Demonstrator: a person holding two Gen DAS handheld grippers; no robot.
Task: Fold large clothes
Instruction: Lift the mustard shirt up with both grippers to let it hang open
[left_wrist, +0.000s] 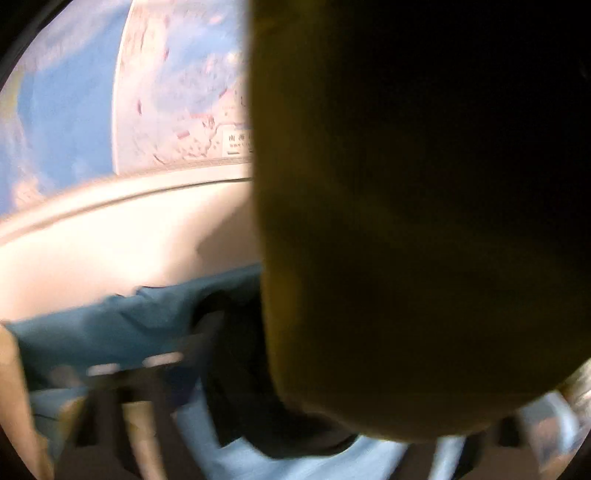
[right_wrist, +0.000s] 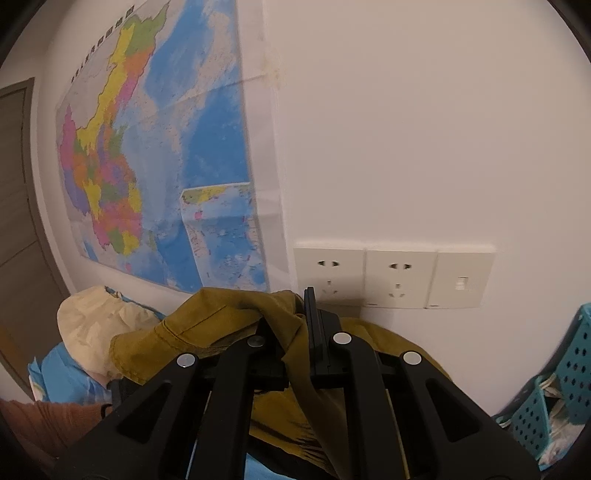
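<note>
A: Any containers here?

B: One, in the right wrist view: a turquoise perforated basket (right_wrist: 554, 391) at the far right edge, near the wall. Pale crumpled stuff lies in it, but I cannot tell what it is.

A: And the garment to fold?

B: The mustard-yellow garment (right_wrist: 221, 332) is bunched up in front of the right gripper (right_wrist: 301, 332). A fold of it runs between the two black fingers, and they are closed tight on it. More of the cloth hangs below and to the right of the linkage.

A: What does the left wrist view give?

B: It is blurred. The same mustard cloth (left_wrist: 424, 221) hangs right before the lens and fills more than half the picture. The left gripper (left_wrist: 155, 369) is only a dark smear low on the left, so I cannot tell how its fingers stand or whether cloth is between them.

A: Anything only one camera sees?

B: The right view alone shows the wall sockets (right_wrist: 362, 277), a cream cloth (right_wrist: 92, 325) beside the garment, a grey door (right_wrist: 18, 221) at far left and the whole wall map (right_wrist: 155, 147). The left view catches only a corner of that map (left_wrist: 177, 92), plus a teal cloth (left_wrist: 110, 325) below it.
</note>
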